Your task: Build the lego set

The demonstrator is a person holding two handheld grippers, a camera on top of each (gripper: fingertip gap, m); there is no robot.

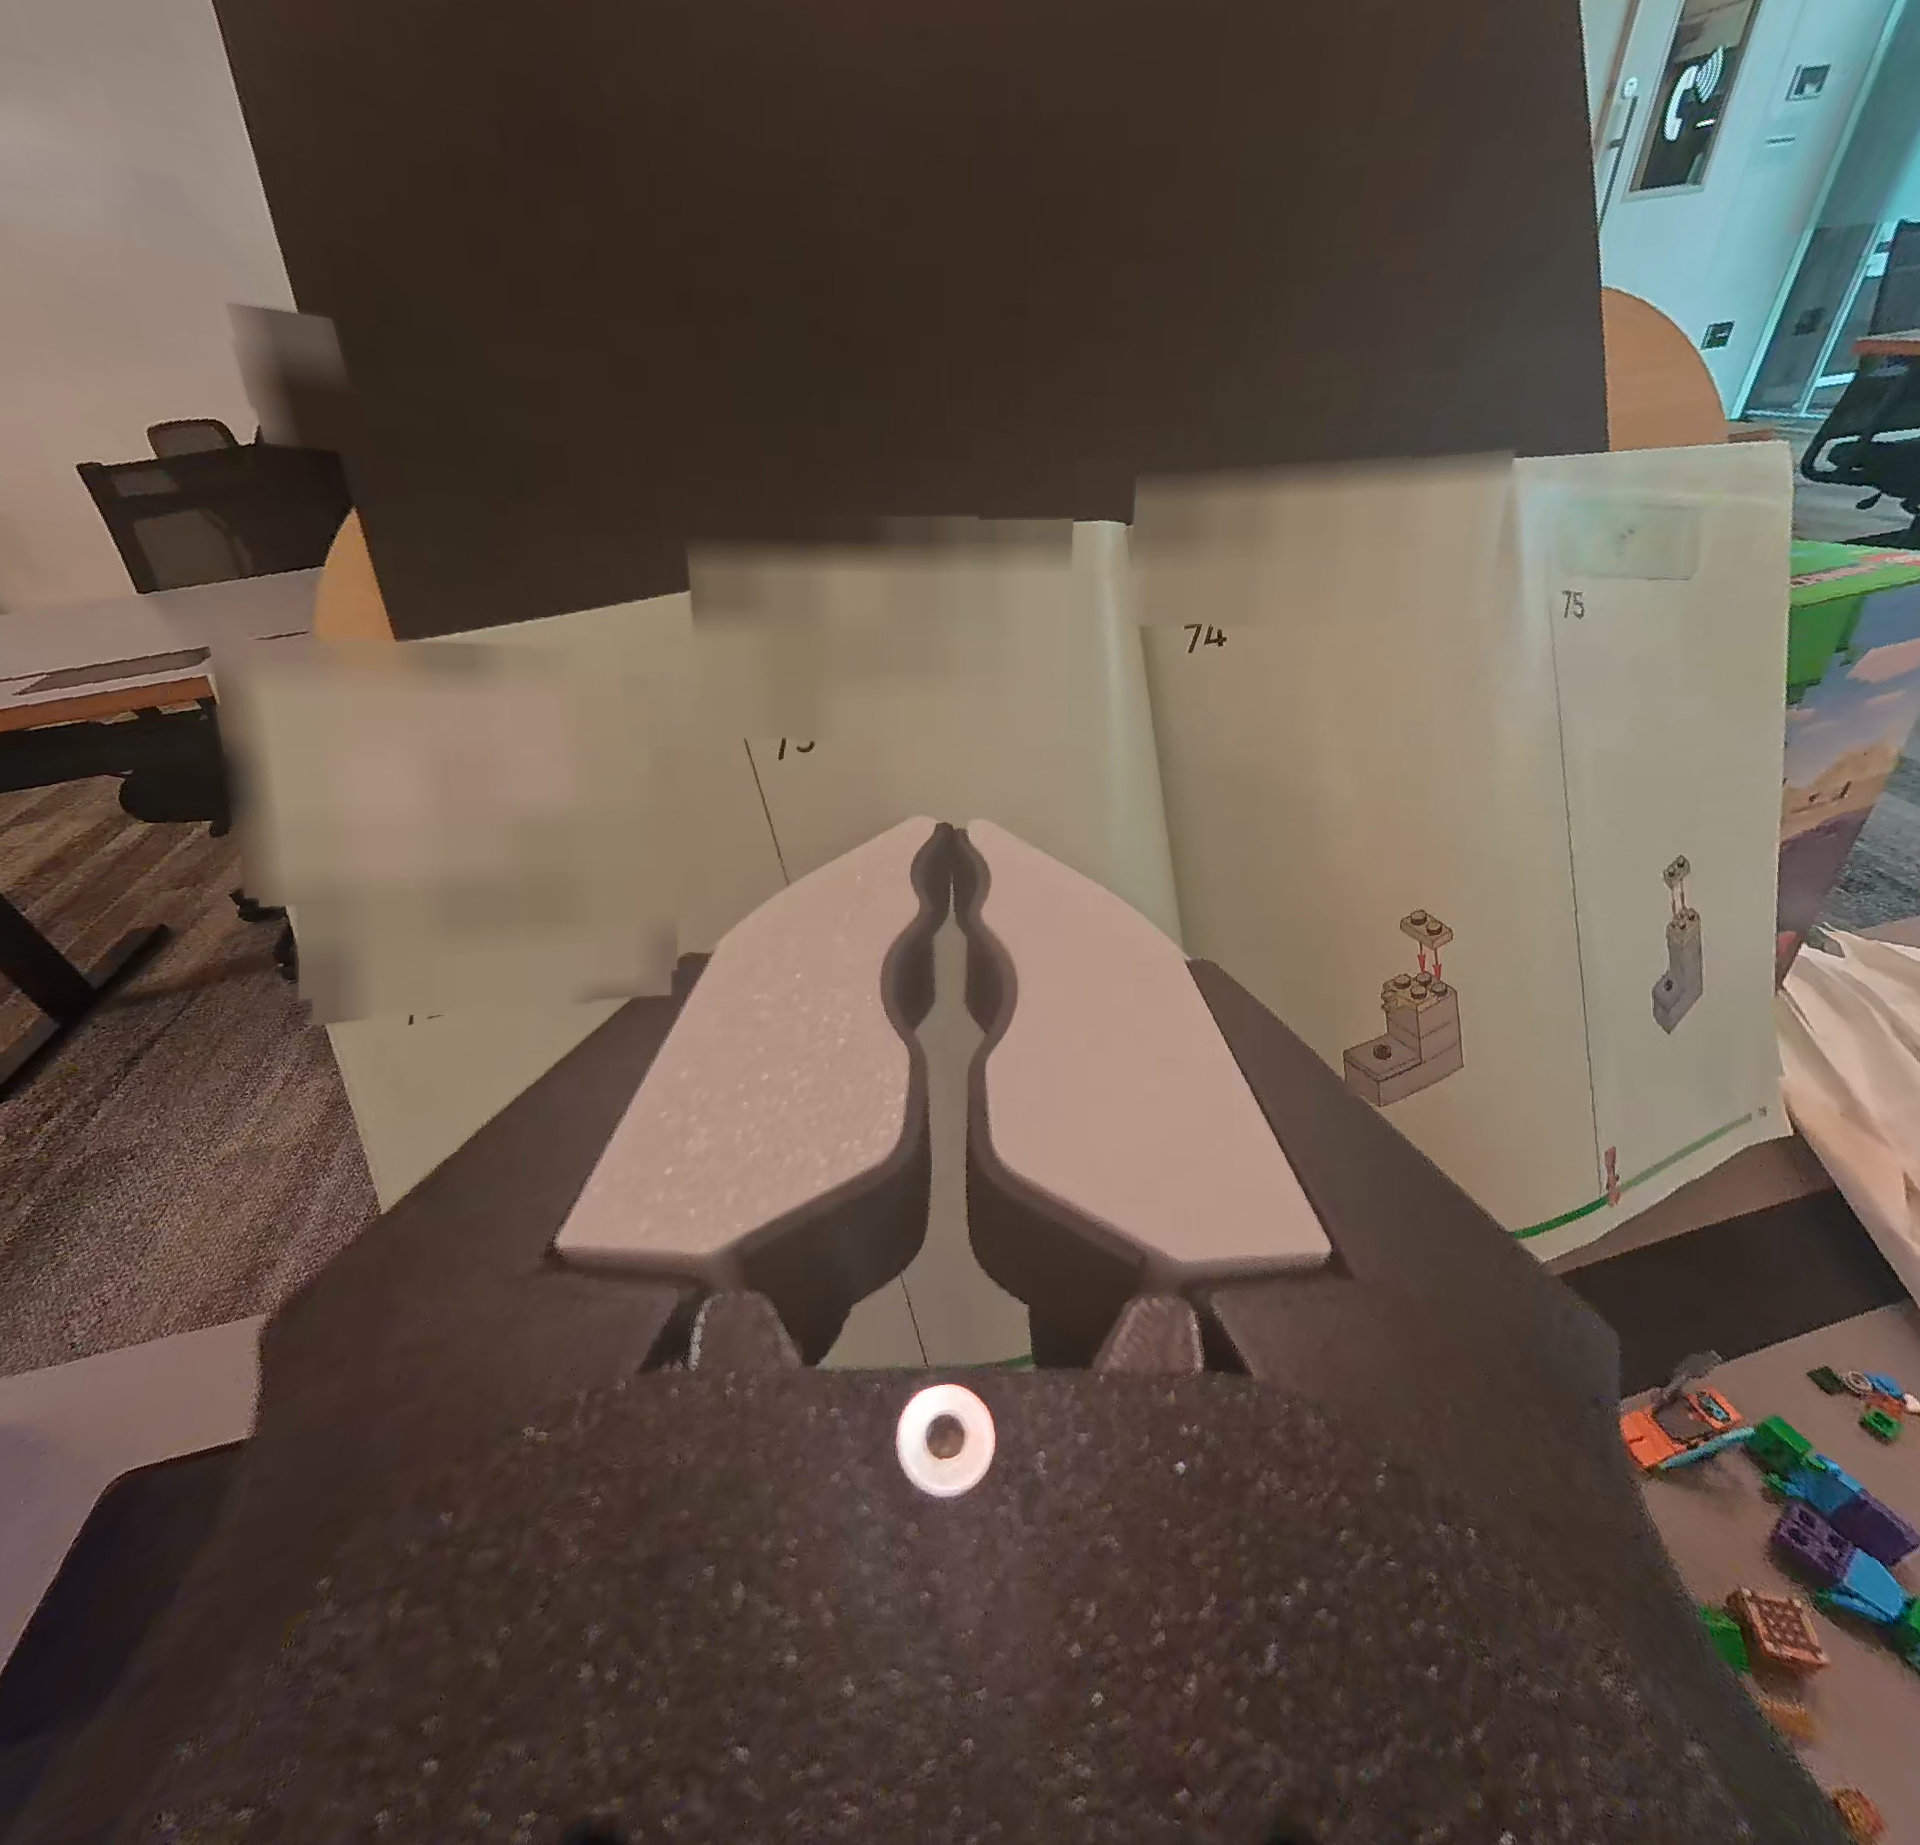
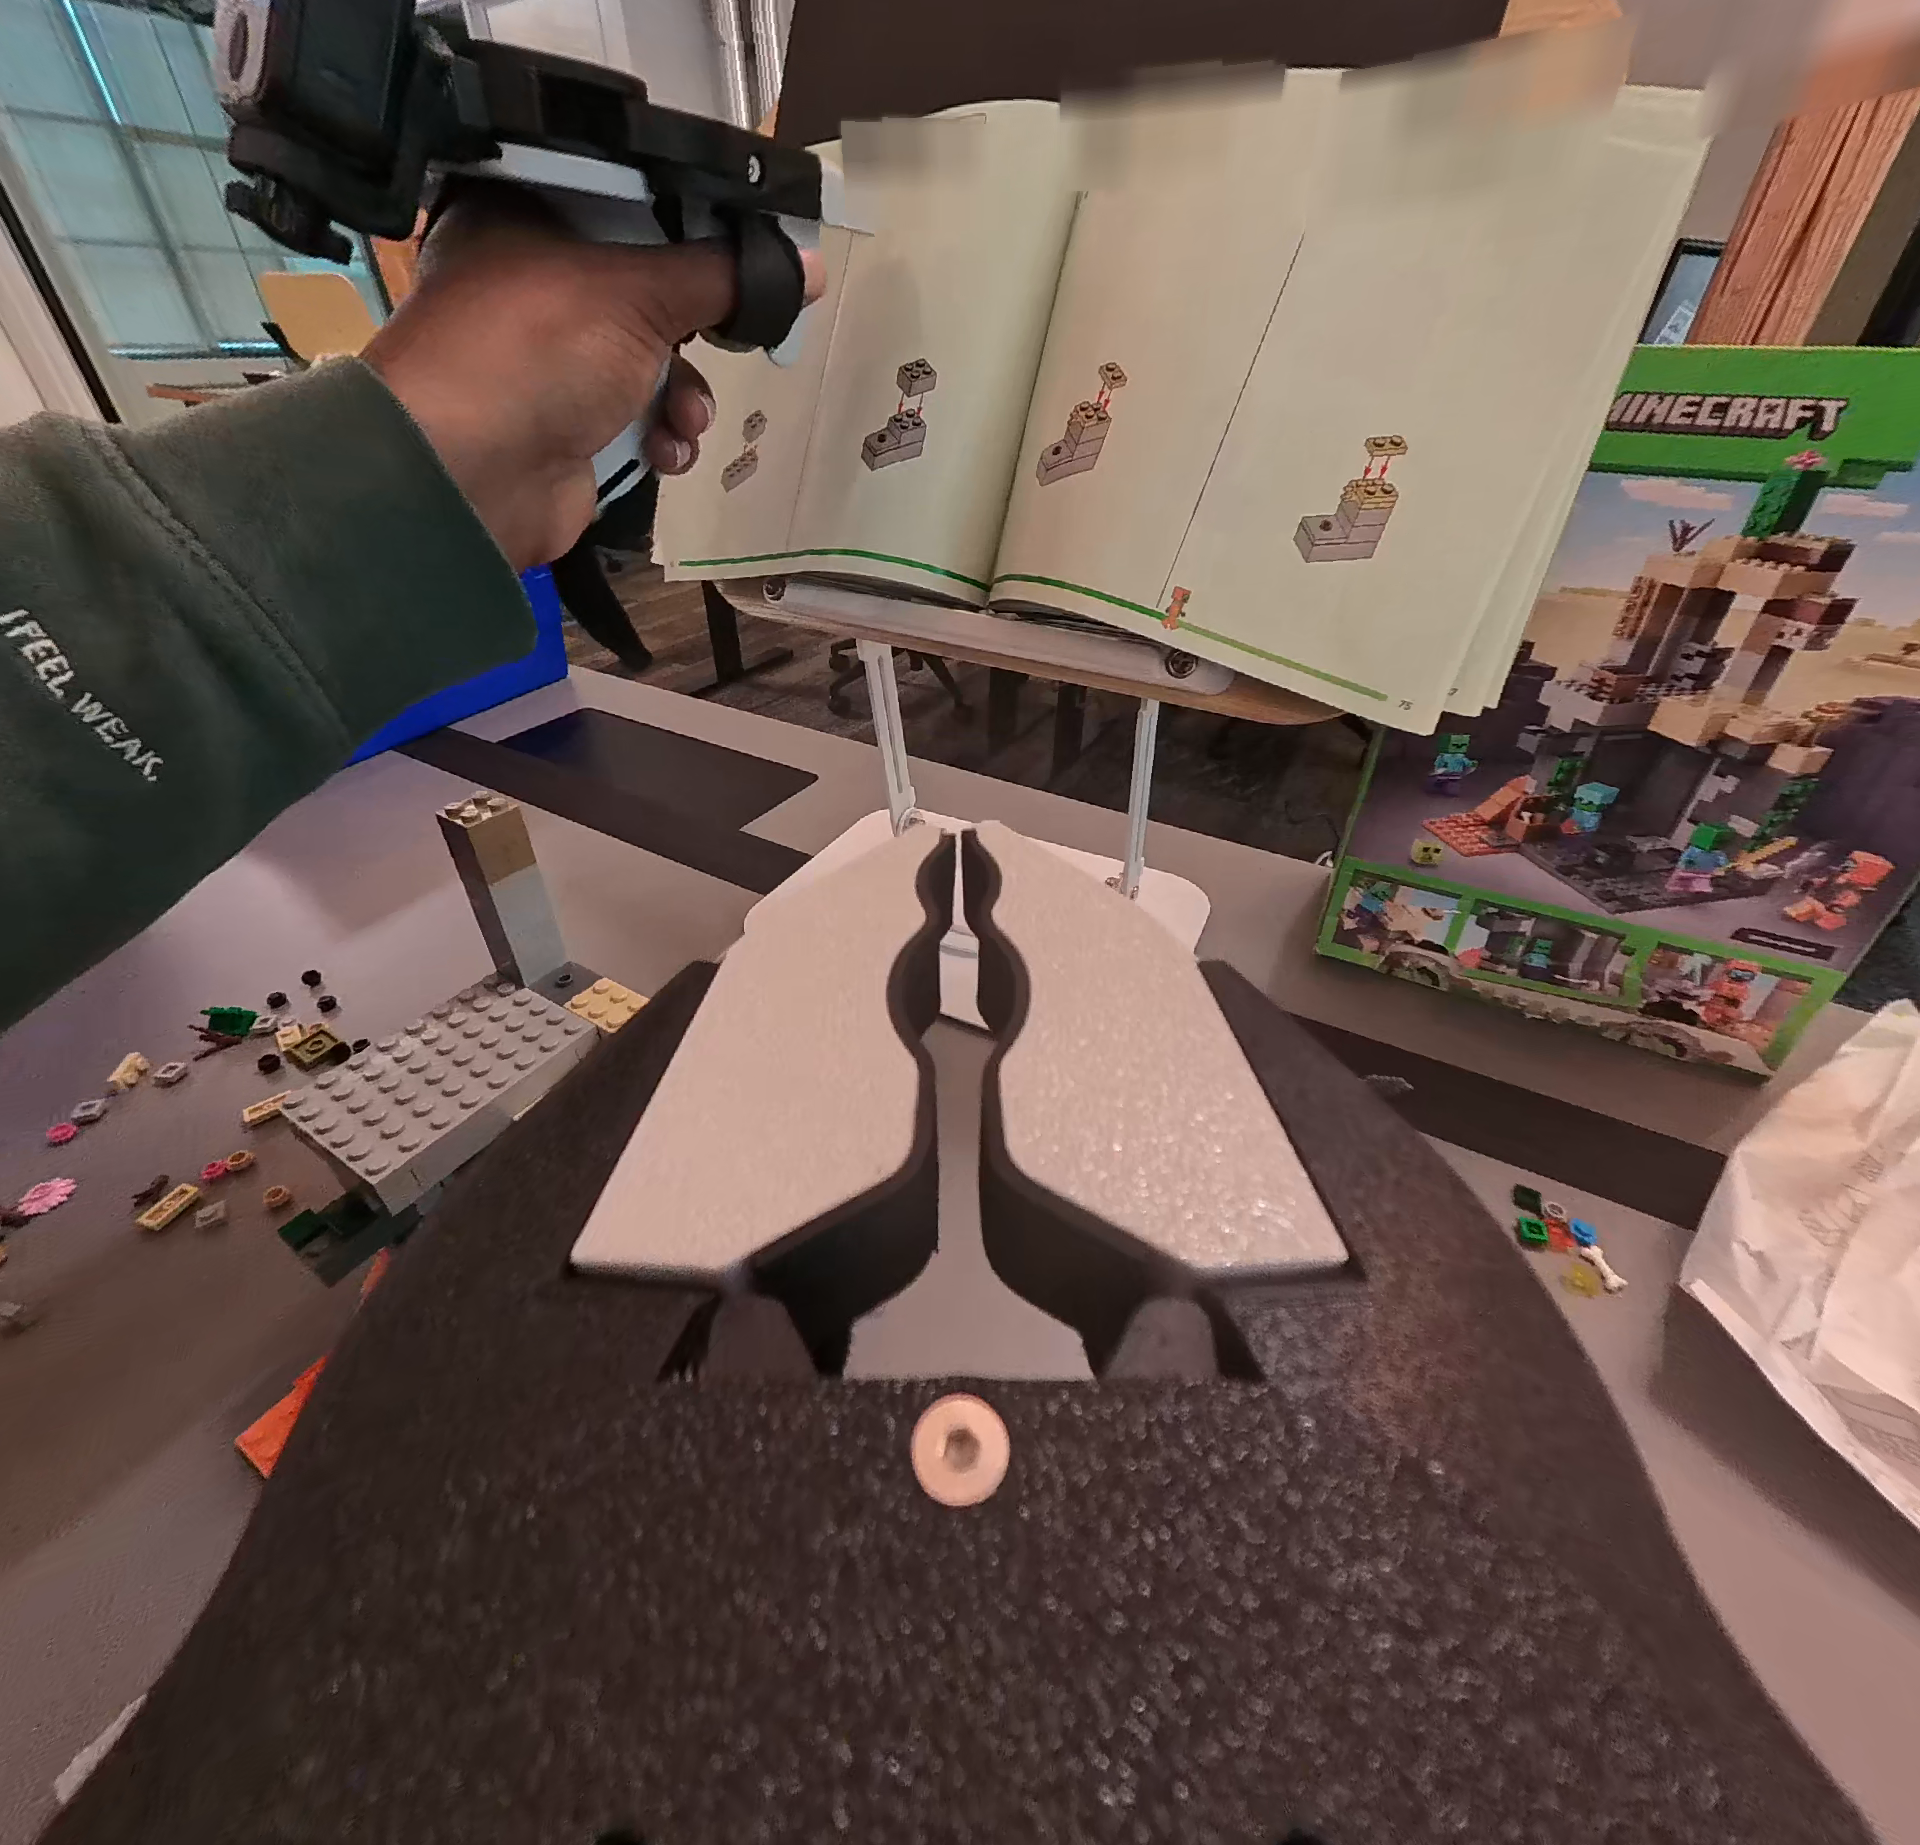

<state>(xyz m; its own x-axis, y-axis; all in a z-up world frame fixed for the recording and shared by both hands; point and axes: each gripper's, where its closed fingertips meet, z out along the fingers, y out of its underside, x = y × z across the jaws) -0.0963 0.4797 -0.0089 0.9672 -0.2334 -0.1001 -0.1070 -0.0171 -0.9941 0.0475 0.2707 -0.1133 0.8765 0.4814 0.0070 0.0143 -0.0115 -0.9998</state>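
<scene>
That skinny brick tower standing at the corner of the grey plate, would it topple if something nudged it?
Probably, yes. The brick tower is tall and narrow, one brick wide, so a sideways push near its top would likely lever it over or snap it at a joint. It is anchored only at one corner of the grey baseplate, which looks light, so the whole build might slide or tilt along.

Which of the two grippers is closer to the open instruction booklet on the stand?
Left. The left gripper is raised right at the booklet; the right gripper sits lower, near the stand's base.
</scene>
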